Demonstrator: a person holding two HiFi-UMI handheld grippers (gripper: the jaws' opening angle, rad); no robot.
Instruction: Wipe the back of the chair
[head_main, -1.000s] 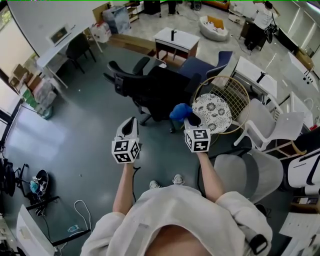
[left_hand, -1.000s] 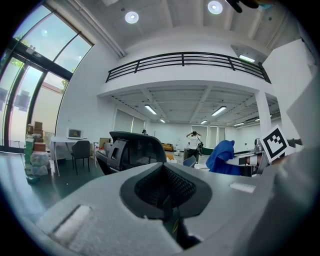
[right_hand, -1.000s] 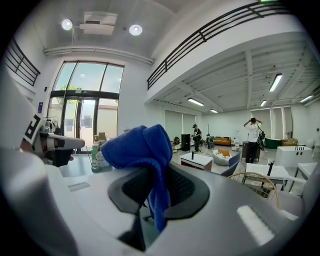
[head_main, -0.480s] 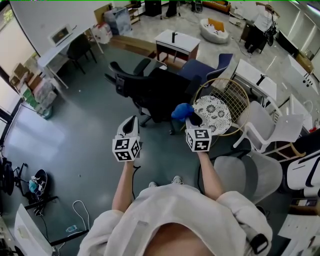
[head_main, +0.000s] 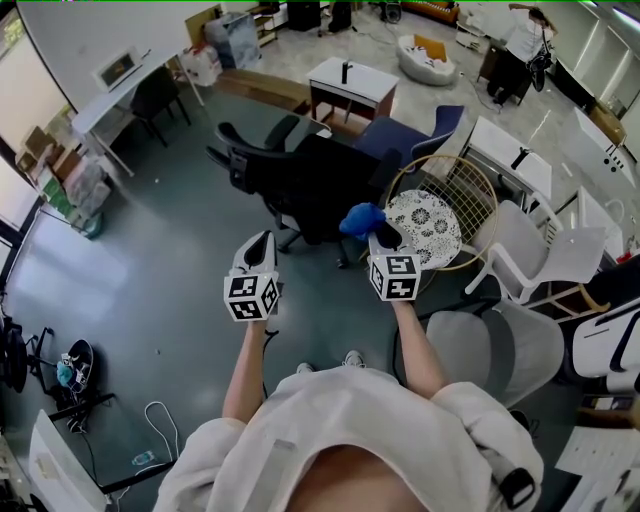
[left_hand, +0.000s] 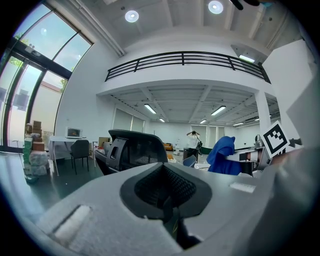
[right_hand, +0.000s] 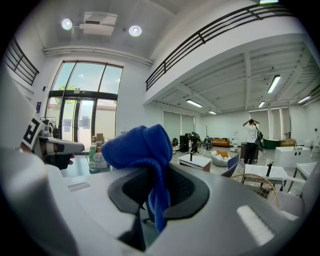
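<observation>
A black office chair (head_main: 300, 175) stands on the grey floor ahead of me, its back toward me. My right gripper (head_main: 381, 236) is shut on a crumpled blue cloth (head_main: 360, 218), held up just short of the chair's right side. In the right gripper view the blue cloth (right_hand: 145, 147) bulges up from between the jaws of my right gripper (right_hand: 152, 200). Level with it to the left, my left gripper (head_main: 262, 250) is held apart from the chair. The left gripper view shows my left gripper (left_hand: 165, 187) with its jaws together and nothing in them, the black chair (left_hand: 135, 150) beyond.
A round wire chair with a patterned cushion (head_main: 425, 225) stands right of the black chair. A white plastic chair (head_main: 540, 250) and a grey mesh chair (head_main: 500, 345) crowd the right. A blue chair (head_main: 410, 135) and a white table (head_main: 352, 80) lie behind. A person (head_main: 520, 40) stands far back.
Hardly anything differs: both grippers stay in nearly the same place, with the blue cloth still held in the right one.
</observation>
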